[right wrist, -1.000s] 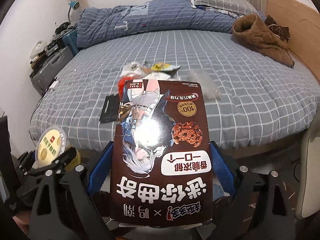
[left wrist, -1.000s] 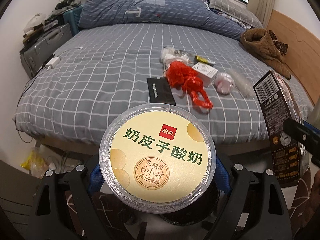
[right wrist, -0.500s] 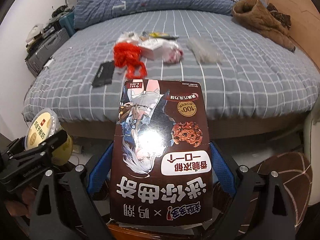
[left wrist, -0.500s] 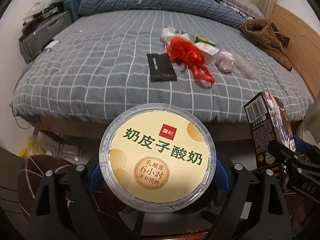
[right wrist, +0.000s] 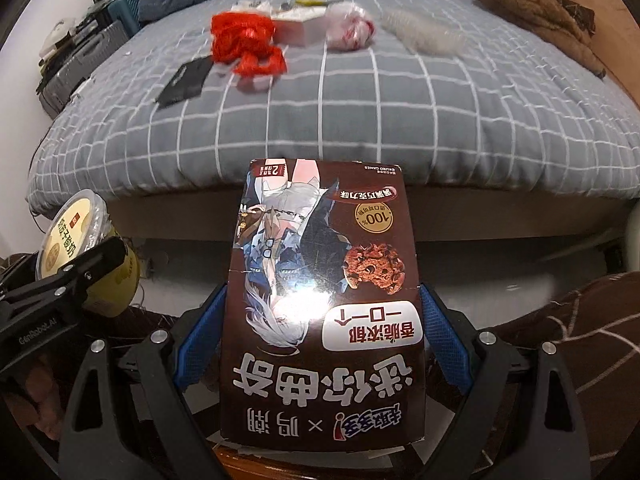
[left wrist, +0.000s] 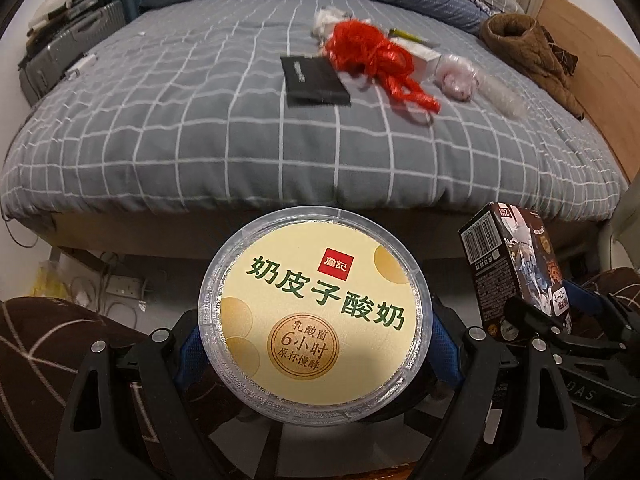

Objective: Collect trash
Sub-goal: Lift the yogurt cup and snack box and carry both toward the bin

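My left gripper [left wrist: 316,344] is shut on a round yogurt cup [left wrist: 316,312] with a yellow lid, held in front of the bed's foot edge. My right gripper [right wrist: 320,340] is shut on a dark brown cookie box [right wrist: 324,304]. That box [left wrist: 516,264] shows at the right of the left wrist view; the cup [right wrist: 80,240] shows at the left of the right wrist view. On the bed lie a red plastic bag [left wrist: 376,56], a black flat packet [left wrist: 314,82], a white box [right wrist: 296,30] and clear wrappers [left wrist: 460,76].
The grey checked bed [left wrist: 200,120] fills the middle. A brown garment [left wrist: 528,48] lies at its far right by the wooden headboard. Suitcases [left wrist: 68,52] stand at the left. Cables and a yellow bag [left wrist: 52,280] lie on the floor under the bed edge.
Both grippers have dropped lower and pulled back from the bed, still holding the cup and the box; the bed's edge now sits higher in both views.
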